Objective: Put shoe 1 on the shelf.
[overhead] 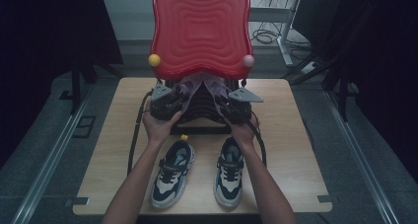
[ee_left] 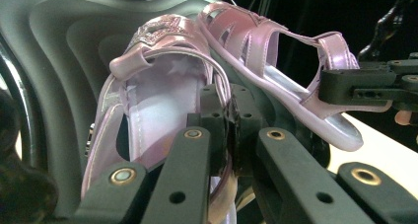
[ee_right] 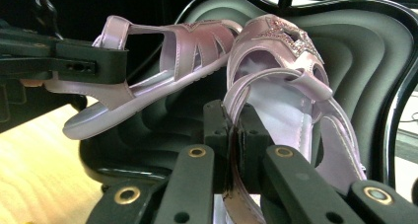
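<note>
Lilac sandals (ee_left: 162, 86); red lid (overhead: 199, 29); navy-and-white sneakers (overhead: 172, 172).

You're in a lab-like recording room. A lone wooden table (overhead: 291, 150) stands on grey floor (overhead: 49, 135), with black curtains (overhead: 44, 36) at both sides and cables (overhead: 266, 36) far behind.

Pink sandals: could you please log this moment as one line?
left gripper: shut on left sandal | right gripper: shut on right sandal | over open case

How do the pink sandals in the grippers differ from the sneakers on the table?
The pink sandals are open and strappy with glittery star fronts; the sneakers are closed, laced, dark and white. Each sandal is clamped by its heel strap, one in the left gripper and one in the right gripper, over the open black case; the sneakers rest on the table. Both are pairs.
</note>
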### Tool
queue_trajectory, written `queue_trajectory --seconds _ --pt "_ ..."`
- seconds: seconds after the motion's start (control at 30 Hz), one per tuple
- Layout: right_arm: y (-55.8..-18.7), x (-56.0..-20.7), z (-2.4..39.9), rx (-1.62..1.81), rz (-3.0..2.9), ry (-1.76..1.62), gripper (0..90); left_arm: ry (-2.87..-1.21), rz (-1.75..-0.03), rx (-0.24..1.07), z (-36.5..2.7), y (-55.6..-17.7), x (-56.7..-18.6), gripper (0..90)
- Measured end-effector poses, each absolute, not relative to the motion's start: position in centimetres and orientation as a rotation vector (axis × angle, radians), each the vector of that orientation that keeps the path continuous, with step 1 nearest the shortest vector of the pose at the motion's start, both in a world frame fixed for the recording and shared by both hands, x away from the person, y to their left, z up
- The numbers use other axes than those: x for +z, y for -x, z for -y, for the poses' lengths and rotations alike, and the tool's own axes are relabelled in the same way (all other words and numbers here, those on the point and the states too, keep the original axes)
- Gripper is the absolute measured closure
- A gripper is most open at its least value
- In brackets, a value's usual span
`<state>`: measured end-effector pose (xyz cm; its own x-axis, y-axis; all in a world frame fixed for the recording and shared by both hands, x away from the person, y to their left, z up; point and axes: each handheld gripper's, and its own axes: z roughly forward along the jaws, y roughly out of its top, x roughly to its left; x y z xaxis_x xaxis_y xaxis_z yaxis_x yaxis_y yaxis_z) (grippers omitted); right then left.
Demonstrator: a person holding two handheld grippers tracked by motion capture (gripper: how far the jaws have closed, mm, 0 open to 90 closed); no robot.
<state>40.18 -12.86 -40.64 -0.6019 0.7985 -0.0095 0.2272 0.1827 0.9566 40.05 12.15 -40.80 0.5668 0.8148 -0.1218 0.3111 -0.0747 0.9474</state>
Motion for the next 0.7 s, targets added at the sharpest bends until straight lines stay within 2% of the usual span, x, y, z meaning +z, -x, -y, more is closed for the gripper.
queue_trajectory --seconds 0.4,0.7 --pt "-41.3 -41.2 11.9 1.382 -1.901 -0.929 86.0 -1.636 -0.940 0.624 -11.4 -40.8 -41.3 86.7" --pt "-41.9 -42.3 11.4 1.319 -1.924 -0.908 84.8 -1.672 -0.916 0.621 -10.8 -41.1 -41.9 84.9"
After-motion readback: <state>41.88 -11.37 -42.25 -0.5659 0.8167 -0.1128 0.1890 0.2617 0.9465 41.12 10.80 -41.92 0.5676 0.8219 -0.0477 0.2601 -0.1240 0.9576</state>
